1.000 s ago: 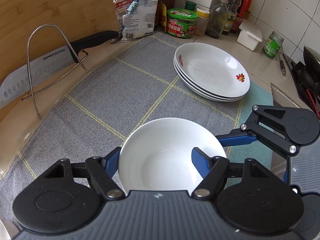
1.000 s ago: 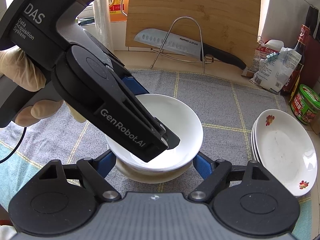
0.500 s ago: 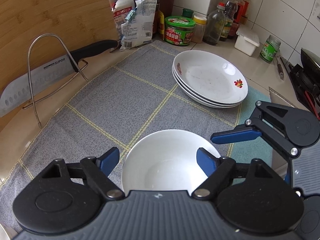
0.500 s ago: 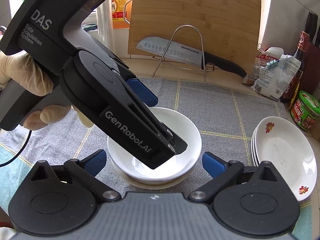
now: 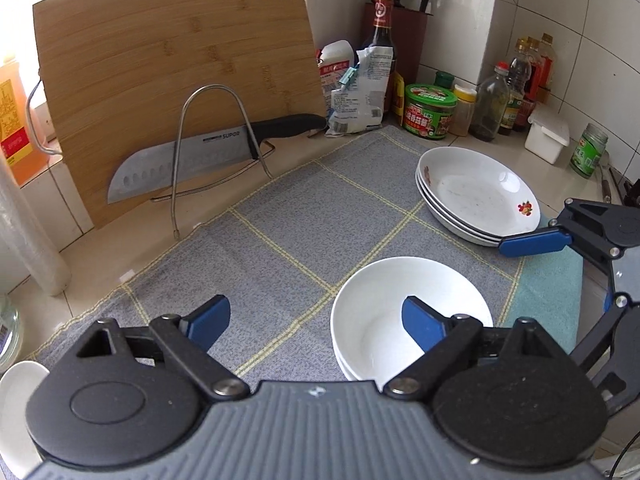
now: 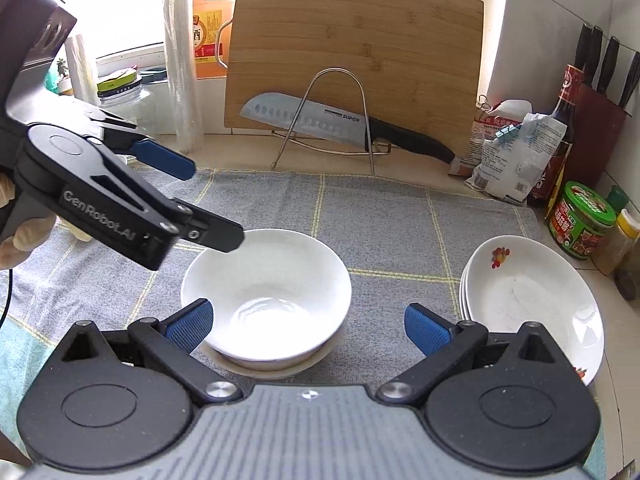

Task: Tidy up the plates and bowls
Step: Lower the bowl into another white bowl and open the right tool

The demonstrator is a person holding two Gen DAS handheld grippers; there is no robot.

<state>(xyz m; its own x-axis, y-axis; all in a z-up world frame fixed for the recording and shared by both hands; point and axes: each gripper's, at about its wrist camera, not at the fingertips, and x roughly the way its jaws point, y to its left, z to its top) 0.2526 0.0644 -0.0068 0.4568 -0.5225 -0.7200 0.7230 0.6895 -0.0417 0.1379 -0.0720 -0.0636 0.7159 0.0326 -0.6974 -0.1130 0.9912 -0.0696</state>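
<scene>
"GenRobot.AI" gripper [image 6: 192, 196] beside SUPOR knife [image 6: 320, 120]

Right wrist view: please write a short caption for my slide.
Open right gripper behind two nested white bowls; stacked plates beside them on a grey cloth.

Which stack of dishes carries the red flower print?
The plate stack beside the jars; the bowl stack between the grippers is plain white.

A knife [image 6: 320, 118] rests on a wire rack [image 6: 340, 120] before a cutting board [image 6: 360, 40].
</scene>
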